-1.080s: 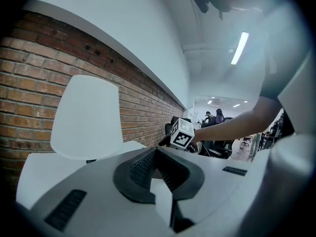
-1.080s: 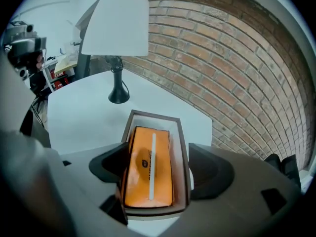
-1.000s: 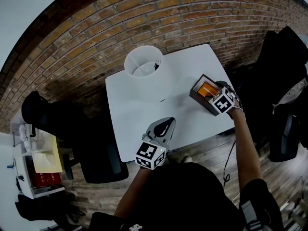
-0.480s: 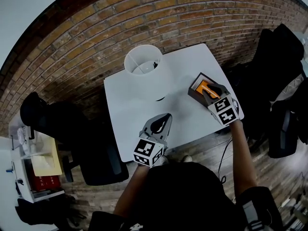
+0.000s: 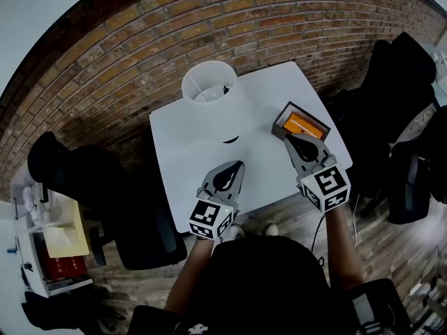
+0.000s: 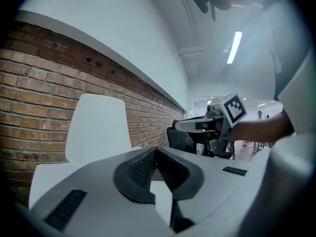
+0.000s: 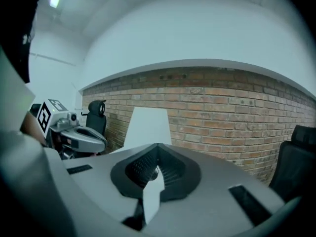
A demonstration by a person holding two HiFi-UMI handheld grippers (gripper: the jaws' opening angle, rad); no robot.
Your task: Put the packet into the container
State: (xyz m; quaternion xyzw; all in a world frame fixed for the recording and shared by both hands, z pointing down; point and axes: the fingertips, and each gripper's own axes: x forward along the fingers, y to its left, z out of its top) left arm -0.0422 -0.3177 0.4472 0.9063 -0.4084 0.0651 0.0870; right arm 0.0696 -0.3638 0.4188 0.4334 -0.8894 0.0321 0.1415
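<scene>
Withdrawn from the dark box, the right gripper now hovers above the desk, jaws closed on nothing. The left gripper beside it is likewise closed and empty. The white container stands at the far edge, its inside shadowed. Only the orange packet top shows, inside the box.

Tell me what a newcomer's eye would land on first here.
The orange packet in the dark box at the white table's right edge stands out first. Then come the tall white bin at its far edge and the shut, empty left gripper and right gripper over the near side.
</scene>
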